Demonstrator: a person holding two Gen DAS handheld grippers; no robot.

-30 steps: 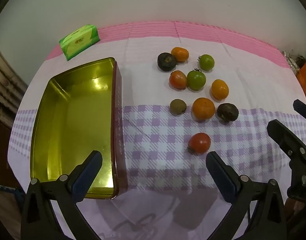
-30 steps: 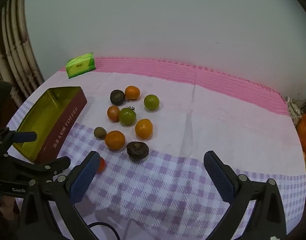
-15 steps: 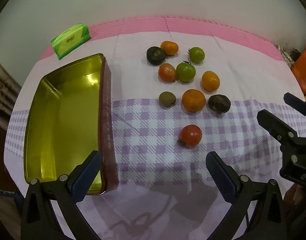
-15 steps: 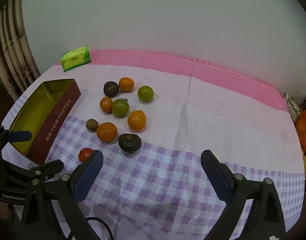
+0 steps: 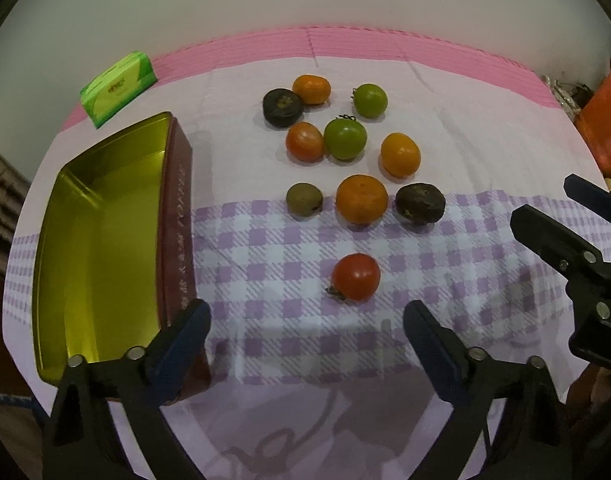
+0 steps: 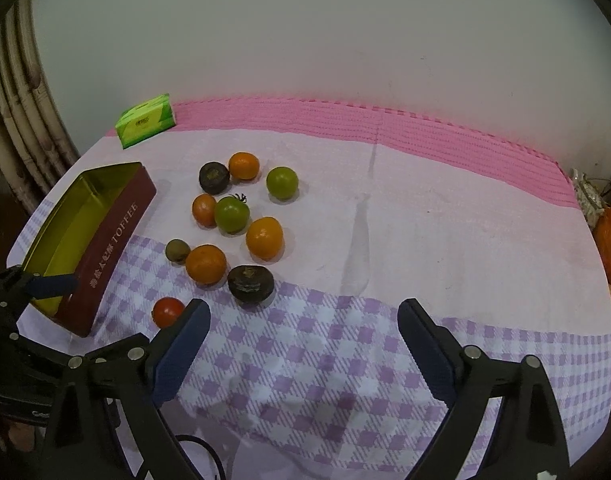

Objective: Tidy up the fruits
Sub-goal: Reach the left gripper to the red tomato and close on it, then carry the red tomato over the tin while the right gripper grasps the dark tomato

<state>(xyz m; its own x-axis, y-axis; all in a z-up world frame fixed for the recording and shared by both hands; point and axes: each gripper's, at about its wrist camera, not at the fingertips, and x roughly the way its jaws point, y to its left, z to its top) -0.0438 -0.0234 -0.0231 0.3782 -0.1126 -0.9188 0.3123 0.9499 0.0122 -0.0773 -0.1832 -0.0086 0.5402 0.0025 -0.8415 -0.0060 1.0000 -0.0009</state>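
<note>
Several fruits lie loose on the tablecloth: a red tomato [image 5: 356, 277] nearest me, an orange [image 5: 361, 199], a dark fruit [image 5: 420, 203], a small brown fruit [image 5: 304, 200], a green tomato [image 5: 345, 138] and others behind. An open gold-lined toffee tin [image 5: 97, 240] stands empty at the left; it also shows in the right wrist view [image 6: 85, 240]. My left gripper [image 5: 307, 334] is open and empty, just short of the red tomato. My right gripper [image 6: 303, 334] is open and empty, right of the red tomato [image 6: 167, 311].
A green tissue pack [image 5: 118, 88] sits at the back left near the wall. An orange bag [image 5: 605, 120] and clutter lie off the table's right edge. A curtain [image 6: 21, 128] hangs at the left. The table's front edge is close below both grippers.
Both grippers have moved forward and slightly lower toward the fruits. The fruits and tin have not moved. Both stay open.
</note>
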